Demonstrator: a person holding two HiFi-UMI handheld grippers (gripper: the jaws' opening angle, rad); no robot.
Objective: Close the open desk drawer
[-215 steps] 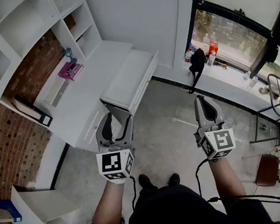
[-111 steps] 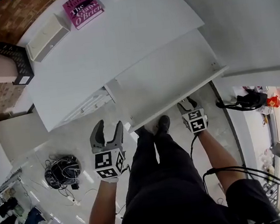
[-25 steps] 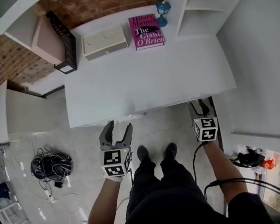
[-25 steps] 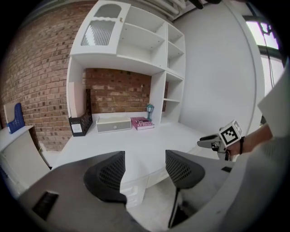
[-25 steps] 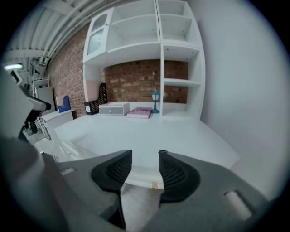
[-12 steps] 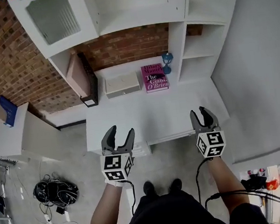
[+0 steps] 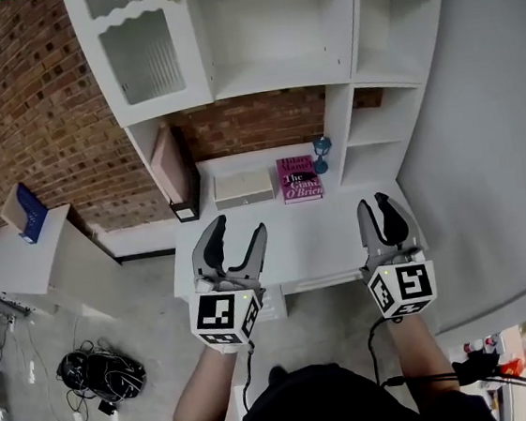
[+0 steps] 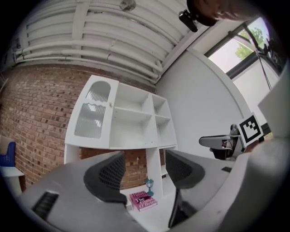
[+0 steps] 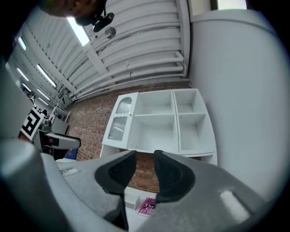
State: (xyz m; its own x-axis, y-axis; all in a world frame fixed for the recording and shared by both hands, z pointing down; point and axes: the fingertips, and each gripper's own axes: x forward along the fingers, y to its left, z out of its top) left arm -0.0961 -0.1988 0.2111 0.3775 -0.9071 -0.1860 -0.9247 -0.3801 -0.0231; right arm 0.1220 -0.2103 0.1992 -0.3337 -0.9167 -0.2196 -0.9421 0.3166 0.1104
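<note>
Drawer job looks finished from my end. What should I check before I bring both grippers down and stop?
1. Is the drawer pushed in: ok, nothing juts out of the desk front in the head view.
2. Is its front fully flush: cannot tell from this angle.
3. Is the left gripper empty: ok, jaws wide apart, nothing between them.
4. Is the right gripper empty: ok, its jaws have just been closing, a narrow gap is left, nothing is between them.
5. Are both grippers clear of the desk: ok, both are held in the air and touch nothing.
6. Is the pink book safe from the edge: ok, it lies flat at the back.
</note>
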